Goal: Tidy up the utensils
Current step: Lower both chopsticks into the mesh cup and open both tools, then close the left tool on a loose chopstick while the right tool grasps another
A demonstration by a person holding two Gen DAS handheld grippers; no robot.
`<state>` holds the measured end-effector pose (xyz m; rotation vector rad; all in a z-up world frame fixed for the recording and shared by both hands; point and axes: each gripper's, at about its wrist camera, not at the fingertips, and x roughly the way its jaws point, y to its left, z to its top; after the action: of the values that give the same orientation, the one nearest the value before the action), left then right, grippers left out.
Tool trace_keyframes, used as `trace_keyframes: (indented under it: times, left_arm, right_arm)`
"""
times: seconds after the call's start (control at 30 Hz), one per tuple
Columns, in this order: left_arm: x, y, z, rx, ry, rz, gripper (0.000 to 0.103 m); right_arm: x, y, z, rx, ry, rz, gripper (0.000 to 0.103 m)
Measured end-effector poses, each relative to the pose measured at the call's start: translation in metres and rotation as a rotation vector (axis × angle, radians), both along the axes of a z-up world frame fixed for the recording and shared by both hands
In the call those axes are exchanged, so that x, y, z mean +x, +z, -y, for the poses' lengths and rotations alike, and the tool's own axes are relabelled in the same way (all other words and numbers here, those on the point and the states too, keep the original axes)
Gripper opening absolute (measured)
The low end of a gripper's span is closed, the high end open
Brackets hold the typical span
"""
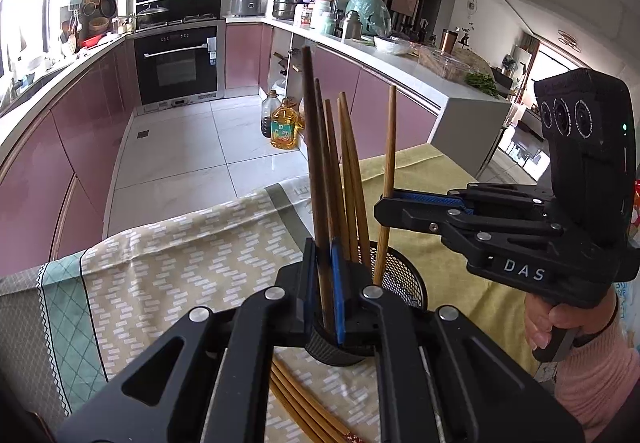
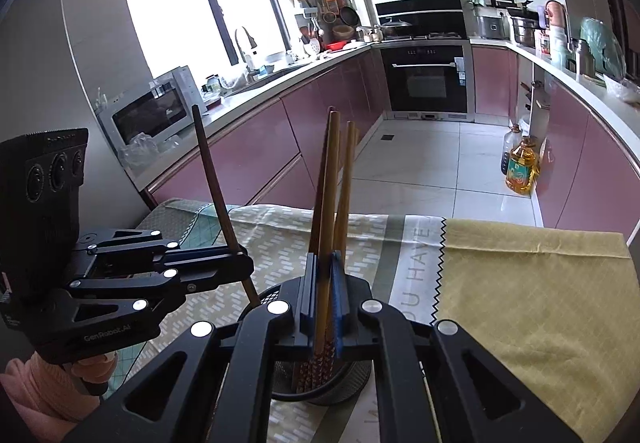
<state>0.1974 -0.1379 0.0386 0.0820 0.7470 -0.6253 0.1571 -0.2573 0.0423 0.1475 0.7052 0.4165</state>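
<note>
Chopsticks over the mesh holder [image 1: 404, 283]

My left gripper [image 1: 323, 283] pinches a dark chopstick [image 1: 314, 147]; my right gripper [image 2: 323, 299] pinches a light chopstick [image 2: 329, 203], both above it.

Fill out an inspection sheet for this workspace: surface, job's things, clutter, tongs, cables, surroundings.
Surface: table under patterned and yellow cloths.
Job's things: black mesh holder with chopsticks upright; loose chopsticks lying on the cloth.
Clutter: nothing seen.
Tongs: left tongs shut on a dark chopstick; right tongs shut on a light chopstick, both over the holder.
Cables: nothing seen.
Surroundings: kitchen, pink cabinets, oven, oil bottle on the floor.
</note>
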Motion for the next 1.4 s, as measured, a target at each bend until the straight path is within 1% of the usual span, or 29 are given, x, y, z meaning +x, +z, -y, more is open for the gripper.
trace_keyframes:
  times: [0.17, 0.3, 0.33, 0.37, 0.4, 0.5, 0.57, 0.63, 0.67, 0.73, 0.83, 0.9, 1.0, 1.1, 1.27, 1.4]
  left_arm:
    - [0.003, -0.006, 0.002, 0.008, 0.022, -0.005, 0.008]
    - [-0.003, -0.006, -0.006, -0.007, 0.04, 0.009, 0.009]
    - [-0.005, -0.005, -0.008, -0.012, 0.047, 0.016, 0.011]
    - [-0.008, -0.005, -0.013, -0.018, 0.06, 0.027, 0.016]
    - [-0.011, -0.004, -0.017, -0.023, 0.068, 0.035, 0.018]
    - [-0.023, 0.0, -0.031, -0.037, 0.092, 0.071, 0.025]
    - [-0.034, 0.001, -0.041, -0.046, 0.108, 0.097, 0.037]
    - [-0.046, 0.0, -0.052, -0.047, 0.12, 0.121, 0.042]
    - [-0.052, -0.002, -0.056, -0.043, 0.125, 0.126, 0.045]
    - [-0.06, -0.01, -0.064, -0.029, 0.136, 0.123, 0.05]
    - [-0.071, -0.031, -0.071, 0.012, 0.143, 0.089, 0.05]
    - [-0.077, -0.048, -0.076, 0.036, 0.152, 0.054, 0.05]
    - [-0.083, -0.075, -0.082, 0.06, 0.166, -0.009, 0.05]
    - [-0.087, -0.095, -0.086, 0.079, 0.184, -0.053, 0.05]
    - [-0.094, -0.113, -0.087, 0.113, 0.193, -0.087, 0.053]
    - [-0.098, -0.117, -0.087, 0.112, 0.192, -0.103, 0.053]
  right_arm:
    - [-0.001, -0.002, 0.0, 0.007, -0.022, 0.007, 0.009]
    - [-0.002, -0.001, 0.002, 0.009, -0.029, 0.019, 0.01]
    - [-0.003, -0.001, 0.003, 0.012, -0.031, 0.02, 0.011]
    - [-0.006, -0.001, 0.004, 0.017, -0.032, 0.023, 0.011]
    - [-0.008, -0.001, 0.005, 0.021, -0.033, 0.027, 0.012]
    - [-0.023, 0.002, 0.004, 0.028, -0.016, 0.055, 0.018]
    - [-0.039, 0.007, 0.0, 0.027, 0.016, 0.083, 0.022]
    - [-0.056, 0.009, -0.006, 0.032, 0.06, 0.105, 0.025]
    - [-0.063, 0.01, -0.01, 0.031, 0.08, 0.111, 0.025]
    - [-0.079, 0.008, -0.02, 0.023, 0.125, 0.12, 0.03]
    - [-0.092, -0.006, -0.038, 0.013, 0.188, 0.083, 0.032]
    - [-0.096, -0.024, -0.051, 0.002, 0.214, 0.034, 0.032]
    - [-0.093, -0.053, -0.063, -0.009, 0.222, -0.052, 0.032]
    - [-0.09, -0.077, -0.07, -0.005, 0.216, -0.123, 0.032]
    - [-0.088, -0.1, -0.077, -0.032, 0.191, -0.178, 0.032]
    - [-0.09, -0.105, -0.084, -0.054, 0.184, -0.184, 0.032]
